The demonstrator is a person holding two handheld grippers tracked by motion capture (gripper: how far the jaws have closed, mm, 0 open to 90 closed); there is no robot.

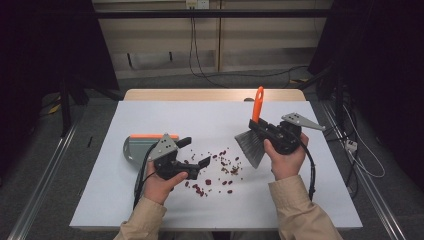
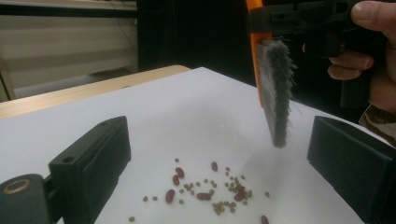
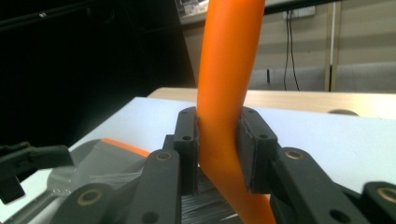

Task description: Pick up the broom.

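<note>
Setup's a wooden table (image 1: 215,94) with a white sheet (image 1: 210,125) over most of it, sitting on a grey floor with dark curtains on both sides and a pale wall at the back with cables (image 1: 192,45) hanging down. Red beans and small green ones (image 1: 220,172) are scattered near the middle of the sheet. Right gripper (image 1: 261,128) has its jaws clamped tight on the orange handle of a hand brush (image 1: 252,140), grey bristles hanging above the sheet just right of the beans. Left gripper (image 1: 195,155) is spread wide with nothing between its jaws, hovering just left of the beans. A grey dustpan (image 1: 135,147) with an orange edge lies flat behind the left gripper.
</note>
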